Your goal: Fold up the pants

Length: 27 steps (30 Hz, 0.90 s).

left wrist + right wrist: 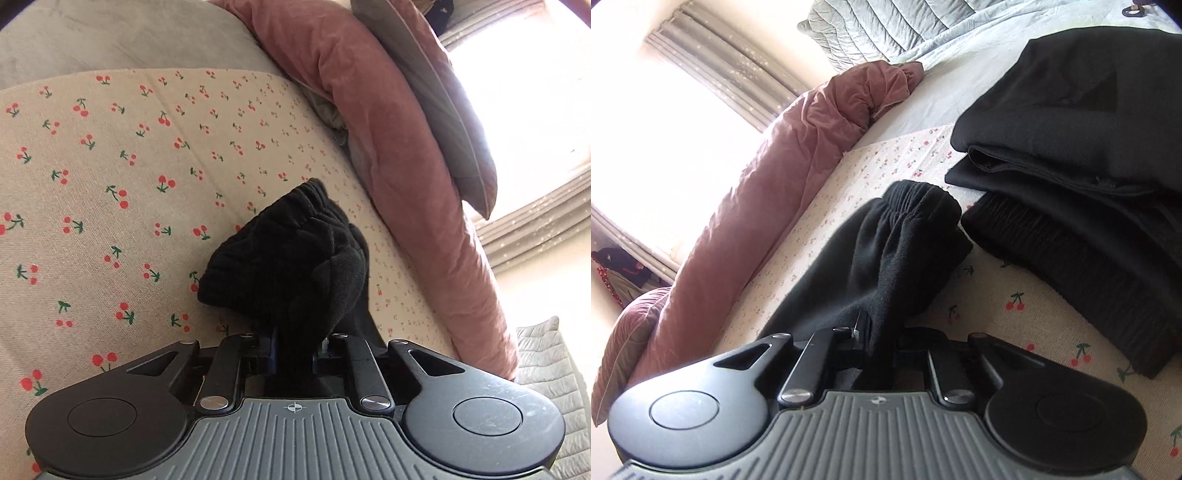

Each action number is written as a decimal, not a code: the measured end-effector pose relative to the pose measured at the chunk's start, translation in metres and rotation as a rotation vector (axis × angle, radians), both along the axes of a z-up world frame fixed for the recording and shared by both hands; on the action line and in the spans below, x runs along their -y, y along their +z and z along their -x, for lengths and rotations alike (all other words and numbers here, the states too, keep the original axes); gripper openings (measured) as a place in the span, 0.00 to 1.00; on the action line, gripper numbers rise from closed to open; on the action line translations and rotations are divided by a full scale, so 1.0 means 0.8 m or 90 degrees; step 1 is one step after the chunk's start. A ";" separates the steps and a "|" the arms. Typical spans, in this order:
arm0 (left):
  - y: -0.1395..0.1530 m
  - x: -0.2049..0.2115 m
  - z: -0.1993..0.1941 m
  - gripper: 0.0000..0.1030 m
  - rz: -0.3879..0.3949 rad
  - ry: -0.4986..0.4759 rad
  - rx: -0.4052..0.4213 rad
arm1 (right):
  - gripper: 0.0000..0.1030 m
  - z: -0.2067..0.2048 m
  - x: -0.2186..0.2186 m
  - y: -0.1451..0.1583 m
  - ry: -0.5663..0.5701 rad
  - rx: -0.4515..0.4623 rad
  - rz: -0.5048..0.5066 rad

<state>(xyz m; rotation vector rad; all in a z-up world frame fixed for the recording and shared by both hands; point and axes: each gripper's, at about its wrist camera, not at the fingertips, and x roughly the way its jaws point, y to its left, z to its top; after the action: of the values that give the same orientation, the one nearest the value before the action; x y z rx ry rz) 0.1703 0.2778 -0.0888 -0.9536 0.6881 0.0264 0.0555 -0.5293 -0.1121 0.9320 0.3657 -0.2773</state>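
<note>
I am clamping black pants point(291, 258) in my left gripper point(293, 345) and my right gripper point(881, 341), the bunched cloth hiding both sets of fingertips. The elastic hem is hanging over the cherry-print sheet point(110, 166), near its edge beside the pink quilt point(738, 192). A folded black pile point(1082, 155) is running off the right-wrist view's right side.

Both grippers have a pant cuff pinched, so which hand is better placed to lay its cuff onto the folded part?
Probably the right. The right gripper holds its cuff beside the folded pants; the left gripper view shows only its cuff over the cherry sheet.
</note>
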 end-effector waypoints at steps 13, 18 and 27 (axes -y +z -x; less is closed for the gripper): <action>-0.026 -0.062 0.068 0.25 -0.103 -0.013 -0.030 | 0.00 0.001 -0.042 -0.022 0.111 -0.099 0.001; 0.019 -0.091 0.091 0.45 -0.145 -0.078 -0.046 | 0.10 0.018 -0.054 -0.006 0.130 -0.118 0.092; 0.145 0.006 0.029 0.67 -0.299 -0.229 0.099 | 0.22 0.015 -0.026 -0.009 0.091 -0.083 0.052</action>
<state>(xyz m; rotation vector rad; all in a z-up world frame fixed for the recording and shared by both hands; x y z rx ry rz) 0.1473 0.2726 0.0276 -0.3692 0.6618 -0.1950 0.0437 -0.5085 -0.1191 0.8049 0.5344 -0.2201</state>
